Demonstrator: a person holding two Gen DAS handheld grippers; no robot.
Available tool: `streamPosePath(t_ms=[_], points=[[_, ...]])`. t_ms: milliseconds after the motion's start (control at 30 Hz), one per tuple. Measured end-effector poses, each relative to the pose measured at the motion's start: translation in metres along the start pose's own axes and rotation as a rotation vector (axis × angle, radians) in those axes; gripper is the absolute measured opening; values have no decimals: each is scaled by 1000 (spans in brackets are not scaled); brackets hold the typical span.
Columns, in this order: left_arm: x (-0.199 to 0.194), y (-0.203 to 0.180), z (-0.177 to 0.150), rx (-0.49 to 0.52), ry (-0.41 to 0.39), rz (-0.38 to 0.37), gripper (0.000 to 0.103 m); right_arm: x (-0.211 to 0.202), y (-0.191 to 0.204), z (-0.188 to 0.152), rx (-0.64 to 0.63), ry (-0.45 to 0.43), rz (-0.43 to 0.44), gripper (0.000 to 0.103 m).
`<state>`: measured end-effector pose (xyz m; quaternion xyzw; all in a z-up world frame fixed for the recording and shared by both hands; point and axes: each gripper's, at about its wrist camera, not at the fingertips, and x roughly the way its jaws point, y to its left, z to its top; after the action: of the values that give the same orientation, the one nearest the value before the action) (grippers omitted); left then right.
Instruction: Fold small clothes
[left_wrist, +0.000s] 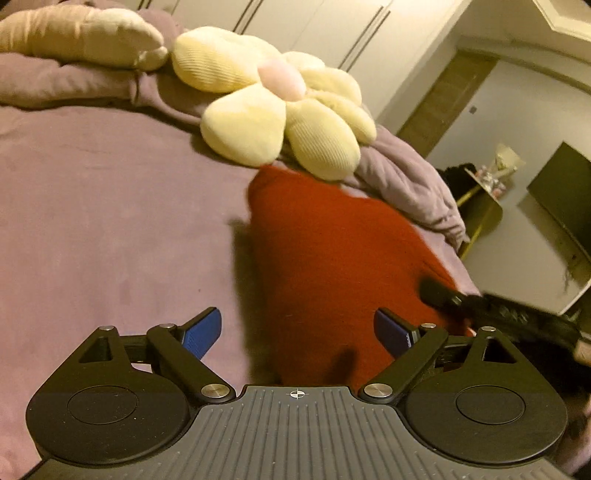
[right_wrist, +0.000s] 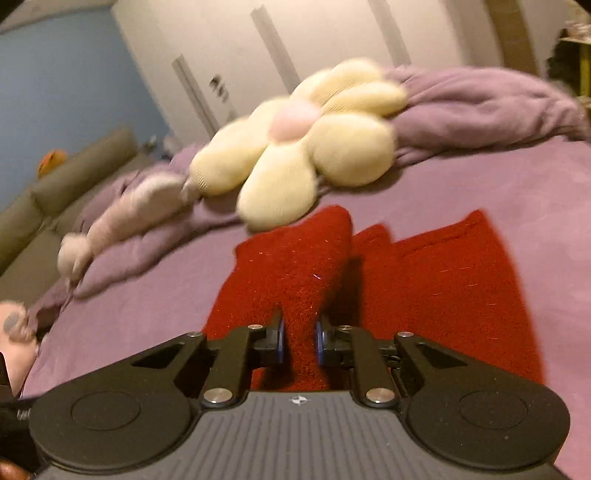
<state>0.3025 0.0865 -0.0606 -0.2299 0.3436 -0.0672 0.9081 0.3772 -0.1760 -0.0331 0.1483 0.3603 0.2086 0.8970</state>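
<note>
A bed covered in a mauve sheet (left_wrist: 92, 192) fills both views. In the left wrist view, a pale pillow (left_wrist: 77, 35) lies at the far left on a rumpled mauve blanket (left_wrist: 402, 177), with a cream flower-shaped cushion (left_wrist: 273, 99) to its right. The left tongs (left_wrist: 297, 334) hang wide apart above the sheet, gripping nothing. Just right of centre, the red garment (left_wrist: 332, 258) lies on the bed, its far end touching the flower cushion. At the right edge, the right tongs (left_wrist: 437, 291) appear as a dark blur on the garment's right side. In the right wrist view, the right tongs (right_wrist: 299, 341) are narrowed onto a raised fold of the red garment (right_wrist: 443, 280), the rest lying flat on the sheet to the right.
</note>
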Motion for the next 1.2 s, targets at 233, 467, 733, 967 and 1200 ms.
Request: streamPosePath(t_ms=[233, 467, 733, 967, 1200], points=[[44, -9, -13, -1, 121, -17, 94, 19, -29, -32, -76, 81, -135, 16], [44, 3, -12, -33, 118, -22, 94, 8, -80, -17, 134, 105, 17, 68], [47, 4, -11, -51, 125, -30, 95, 47, -96, -10, 283, 220, 215, 61], [30, -8, -17, -11, 102, 16, 94, 37, -52, 1, 92, 160, 112, 23], [5, -48, -53, 166, 115, 37, 95, -18, -20, 26, -11, -69, 45, 21]])
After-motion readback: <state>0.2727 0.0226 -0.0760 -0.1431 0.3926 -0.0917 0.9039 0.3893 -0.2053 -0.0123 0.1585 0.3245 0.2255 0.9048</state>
